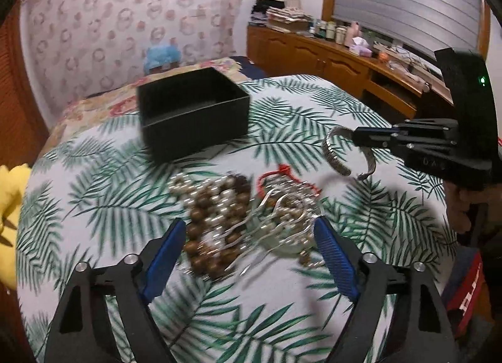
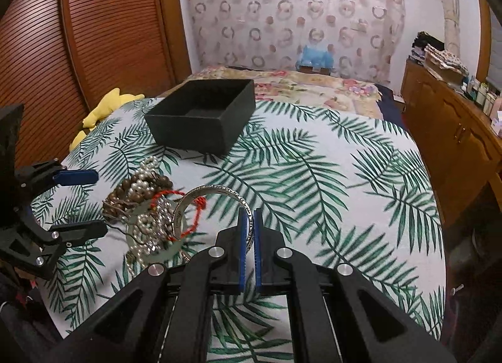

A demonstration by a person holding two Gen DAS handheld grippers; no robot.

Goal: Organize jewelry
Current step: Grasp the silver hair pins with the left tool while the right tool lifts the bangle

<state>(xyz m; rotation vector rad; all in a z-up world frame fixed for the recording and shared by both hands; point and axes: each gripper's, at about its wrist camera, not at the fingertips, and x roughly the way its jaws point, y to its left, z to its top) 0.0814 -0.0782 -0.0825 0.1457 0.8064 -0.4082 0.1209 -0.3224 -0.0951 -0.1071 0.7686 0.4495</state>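
Tilting downward, right gripper [image 2: 250, 221] clamps silver bangle [image 2: 216, 193] — left gripper [image 1: 251, 237] spread over jewelry pile [image 1: 238, 215].

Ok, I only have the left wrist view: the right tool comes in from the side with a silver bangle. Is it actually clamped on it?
Observer: Yes. The right wrist view shows the right tool with both blue pads shut on the bangle, gripping its band edge-on.
Operator: Is anything in the black box? I can't see its floor.
Observer: From that side, the part of the black box floor that shows is bare.
Operator: And my left tool?
Observer: Seen from the side, the left tool stands open beside the bead pile, with nothing between its fingers.
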